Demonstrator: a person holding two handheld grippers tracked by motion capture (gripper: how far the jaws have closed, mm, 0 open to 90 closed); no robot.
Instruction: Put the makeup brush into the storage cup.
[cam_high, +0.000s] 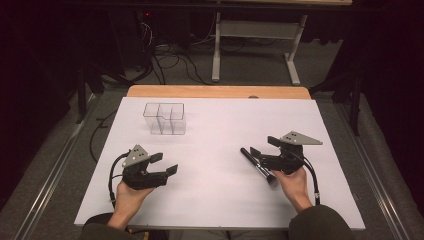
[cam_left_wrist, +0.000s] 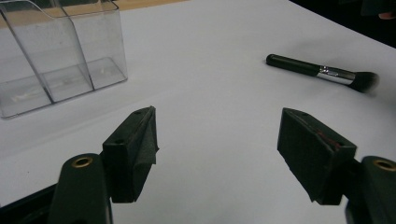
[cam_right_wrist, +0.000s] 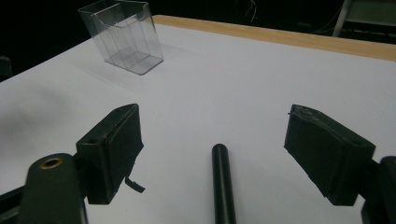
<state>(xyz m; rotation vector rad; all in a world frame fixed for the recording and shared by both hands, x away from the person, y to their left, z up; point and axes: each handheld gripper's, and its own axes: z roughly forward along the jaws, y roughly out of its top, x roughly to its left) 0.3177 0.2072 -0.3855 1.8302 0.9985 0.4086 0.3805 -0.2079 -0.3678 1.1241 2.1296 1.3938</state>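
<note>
Your right gripper (cam_high: 261, 146) sits at the right side of the white table (cam_high: 220, 200), jaws spread wide, holding nothing. The brush (cam_high: 258, 166) lies flat on the table just beside it, by your right hand (cam_high: 292, 181). In the right gripper view the right gripper (cam_right_wrist: 212, 144) straddles the brush handle (cam_right_wrist: 222, 182): the black handle runs up the gap between the two jaws, its rounded end pointing away from you, and it touches neither pad. Whether the jaws are down at handle level or above it, can't tell.

In the left gripper view the brush (cam_left_wrist: 322, 72) lies well off at upper right, silver ferrule and dark bristles at its far right end.

Your left gripper (cam_high: 166, 163) is at the left side of the table, held in your left hand (cam_high: 129, 192), jaws also wide apart and empty. In its own view the left gripper (cam_left_wrist: 217, 140) has bare table between the pads.

The clear organizer (cam_high: 165, 119) stands upright toward the far left of the table, well apart from the brush and both grippers. It has divided compartments, all looking empty (cam_left_wrist: 60, 60); it also shows at top left in the right gripper view (cam_right_wrist: 122, 36).
</note>
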